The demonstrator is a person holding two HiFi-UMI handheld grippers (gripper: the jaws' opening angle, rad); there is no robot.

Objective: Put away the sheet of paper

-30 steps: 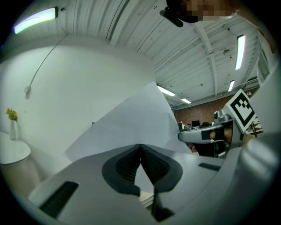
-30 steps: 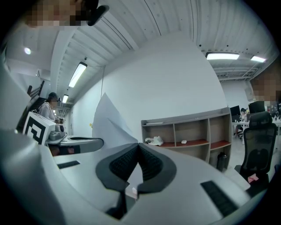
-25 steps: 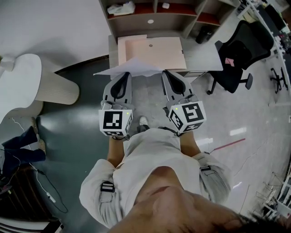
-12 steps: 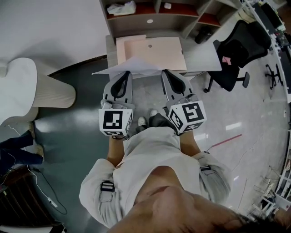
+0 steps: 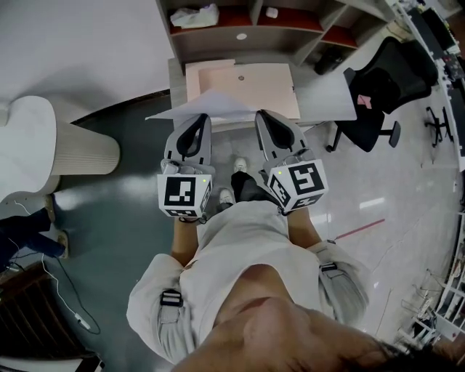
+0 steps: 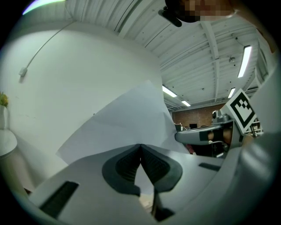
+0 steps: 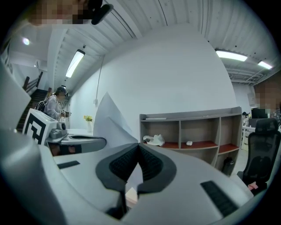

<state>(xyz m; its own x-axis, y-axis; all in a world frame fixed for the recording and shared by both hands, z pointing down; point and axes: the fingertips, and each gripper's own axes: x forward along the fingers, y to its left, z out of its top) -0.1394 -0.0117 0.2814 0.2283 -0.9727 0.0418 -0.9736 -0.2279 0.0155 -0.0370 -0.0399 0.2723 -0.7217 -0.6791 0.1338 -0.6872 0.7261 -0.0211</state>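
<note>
The left gripper and the right gripper sit side by side at the middle of the head view. Both point toward the top of the frame, and each has its jaws pressed together on the near edge of the sheet of paper. In each gripper view the ribbed pads meet at the tip with the white sheet pinched between them. The sheet bows upward past the jaws, held in the air between the two grippers, and its far edge reaches over the near edge of the desk.

At the left of the frame stands a white round-topped table with a ribbed base. Along the top edge is an open shelf unit, and just below it is the light grey desk. A black office chair stands at the upper right, beside the desk. Beige boards lie flat on the desk, just beyond the sheet. A crumpled white bundle rests in the shelf's left compartment, and a small pink scrap lies on the chair seat.
</note>
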